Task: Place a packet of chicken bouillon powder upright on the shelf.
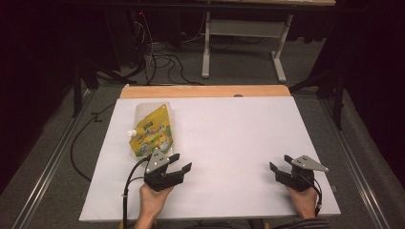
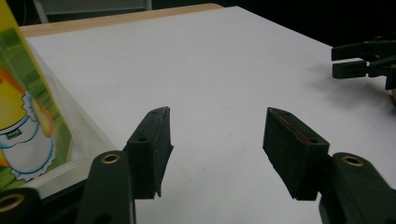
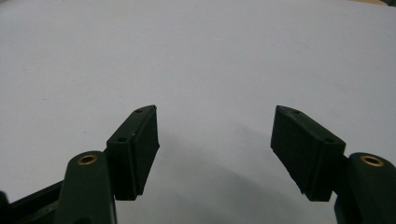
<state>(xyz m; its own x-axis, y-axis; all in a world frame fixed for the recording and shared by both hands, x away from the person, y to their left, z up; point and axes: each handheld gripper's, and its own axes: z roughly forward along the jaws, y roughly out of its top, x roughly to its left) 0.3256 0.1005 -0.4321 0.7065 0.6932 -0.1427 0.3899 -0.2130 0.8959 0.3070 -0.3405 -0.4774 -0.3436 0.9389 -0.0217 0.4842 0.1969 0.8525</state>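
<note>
White surface [image 1: 229,143] with wooden far edge, dark room behind; two hand-held grippers at the near side.
Far left: yellow-green spouted pouch [image 1: 152,130] lying flat, white cap toward the left edge; just beside its near end, left gripper [image 1: 177,163], fingers [image 2: 150,149] spread wide, holding nothing; well apart at right, right gripper [image 1: 280,162], fingers [image 3: 135,149] equally wide, empty, resting low over bare surface.

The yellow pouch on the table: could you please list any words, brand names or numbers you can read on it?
None can be read. The yellow spouted pouch carries a dark banner of print above a cartoon figure, too small and blurred in the high view. The left gripper view shows the cartoon and a tiny illegible label.
</note>
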